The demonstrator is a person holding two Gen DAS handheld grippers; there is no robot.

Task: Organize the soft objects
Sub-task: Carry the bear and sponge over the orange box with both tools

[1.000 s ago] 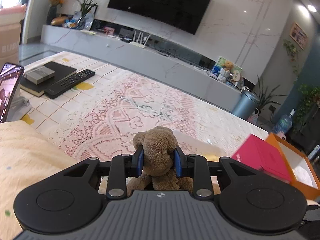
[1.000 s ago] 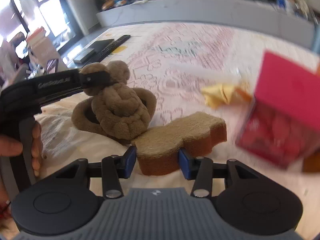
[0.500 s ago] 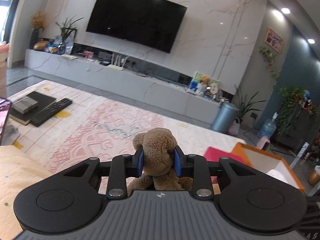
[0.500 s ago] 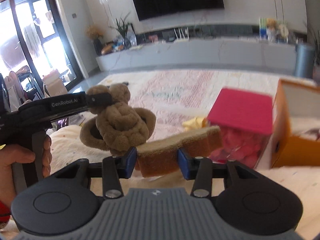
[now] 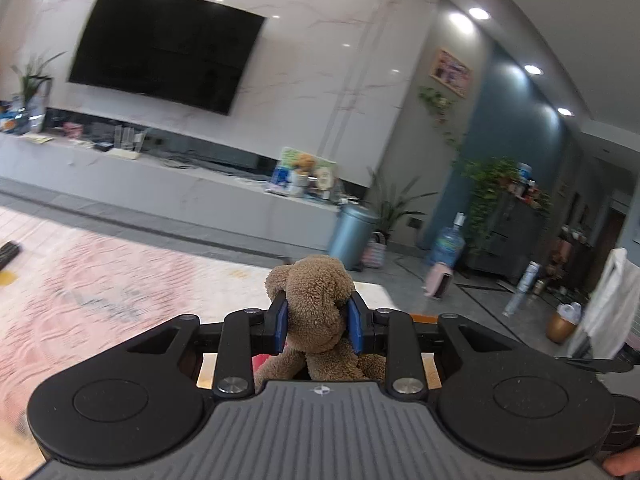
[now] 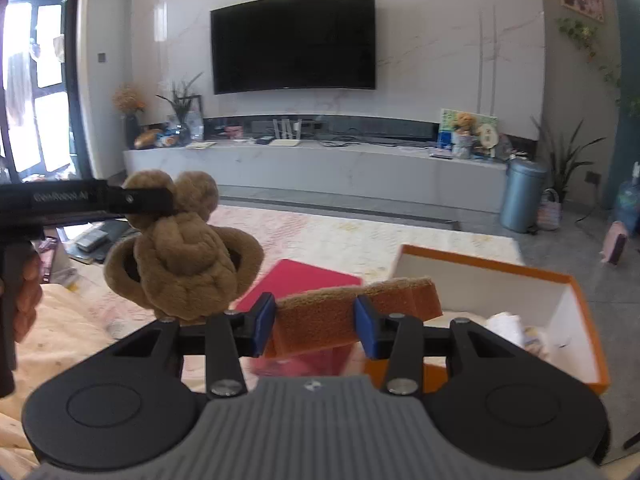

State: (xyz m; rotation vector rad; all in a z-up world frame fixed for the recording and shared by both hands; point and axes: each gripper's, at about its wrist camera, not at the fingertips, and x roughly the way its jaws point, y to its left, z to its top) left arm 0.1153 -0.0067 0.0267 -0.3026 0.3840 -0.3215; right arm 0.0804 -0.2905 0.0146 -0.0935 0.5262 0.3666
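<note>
My left gripper (image 5: 319, 323) is shut on a brown plush toy (image 5: 316, 312), its blue pads pressing the head from both sides. From the right wrist view the same plush toy (image 6: 182, 256) hangs in the air at the left, clamped by the left gripper (image 6: 150, 200). My right gripper (image 6: 316, 326) is shut on a brown and orange sponge (image 6: 352, 312), held up in the air. Beyond the sponge stands an open orange box (image 6: 576, 312) with white inner walls and some crumpled things inside. A red box (image 6: 300, 280) sits left of it.
A lace-covered table (image 6: 360, 240) stretches ahead, with a remote and books at its far left (image 6: 96, 236). A cream cloth (image 6: 60, 320) lies near me on the left. Behind are a TV wall, a long grey bench (image 6: 320, 164) and a grey bin (image 6: 520, 196).
Both grippers rose off the table and tilted up, carrying the plush toy and the sponge with them. The views swung right, and the orange box came closer in the right wrist view.
</note>
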